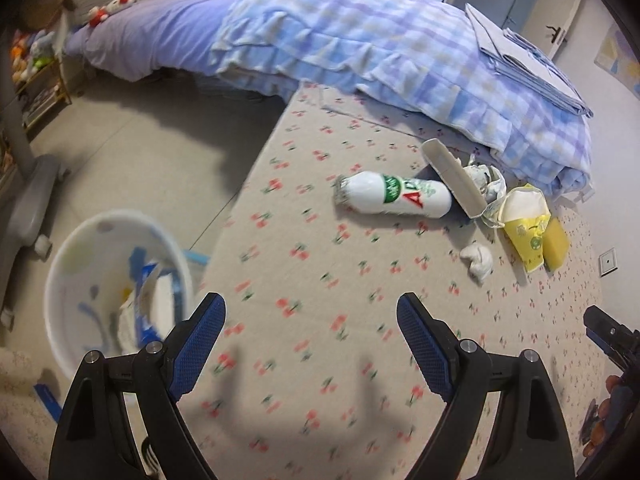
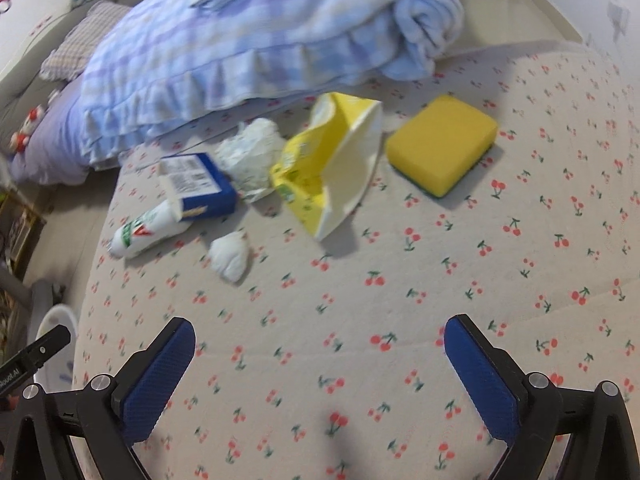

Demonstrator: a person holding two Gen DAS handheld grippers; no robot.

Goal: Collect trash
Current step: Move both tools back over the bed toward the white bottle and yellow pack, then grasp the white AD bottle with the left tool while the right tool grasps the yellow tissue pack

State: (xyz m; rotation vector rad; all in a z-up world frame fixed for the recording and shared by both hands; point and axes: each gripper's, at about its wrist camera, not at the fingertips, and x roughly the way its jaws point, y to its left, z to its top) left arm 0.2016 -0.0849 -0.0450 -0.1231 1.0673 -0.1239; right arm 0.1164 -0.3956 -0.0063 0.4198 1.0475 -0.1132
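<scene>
White bin (image 1: pixel 60 280) on floor holds blue-and-white wrappers (image 1: pixel 142 312). Bottle (image 1: pixel 396 196), box (image 2: pixel 200 184), yellow bag (image 2: pixel 332 164) and 2 tissues lie at 12 o'clock, well apart from left gripper (image 1: pixel 310 340) and right gripper (image 2: pixel 320 376), both wide open, empty.

Bed (image 2: pixel 400 300) bears bottle (image 2: pixel 140 234), sponge (image 2: pixel 440 144), likely tissue (image 2: pixel 230 258).

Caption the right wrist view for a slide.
Open right gripper above cherry-print sheet, facing bottle, blue box, yellow carton, sponge and tissues.
</scene>
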